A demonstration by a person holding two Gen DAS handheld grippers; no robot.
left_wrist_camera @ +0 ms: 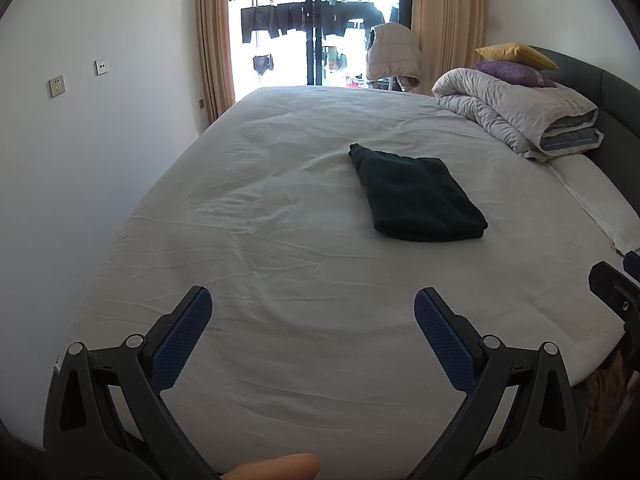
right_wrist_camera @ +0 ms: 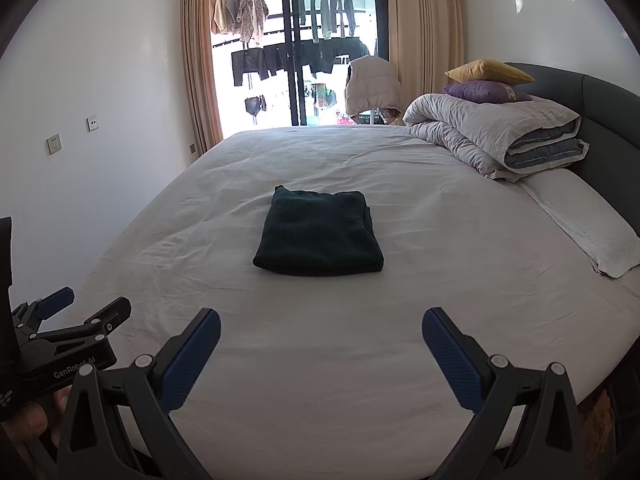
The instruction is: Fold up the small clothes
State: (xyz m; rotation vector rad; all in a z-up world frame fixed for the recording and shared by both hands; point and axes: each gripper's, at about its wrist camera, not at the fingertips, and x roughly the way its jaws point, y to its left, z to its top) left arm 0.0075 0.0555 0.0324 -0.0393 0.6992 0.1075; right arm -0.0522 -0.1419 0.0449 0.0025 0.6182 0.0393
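A dark green garment [left_wrist_camera: 416, 196] lies folded into a neat rectangle on the white bed sheet [left_wrist_camera: 280, 240]; it also shows in the right wrist view [right_wrist_camera: 318, 234]. My left gripper [left_wrist_camera: 312, 304] is open and empty, held above the near part of the bed, well short of the garment. My right gripper [right_wrist_camera: 320, 324] is open and empty too, also short of the garment. The left gripper also shows at the left edge of the right wrist view [right_wrist_camera: 84, 302]. Part of the right gripper shows at the right edge of the left wrist view [left_wrist_camera: 618, 288].
A rolled grey duvet [right_wrist_camera: 496, 136] with a purple pillow [right_wrist_camera: 484, 92] and a yellow pillow [right_wrist_camera: 488, 71] sits at the head of the bed by the dark headboard [right_wrist_camera: 608, 120]. A white wall [right_wrist_camera: 100, 120] runs along the left. A balcony door [right_wrist_camera: 296, 52] stands behind.
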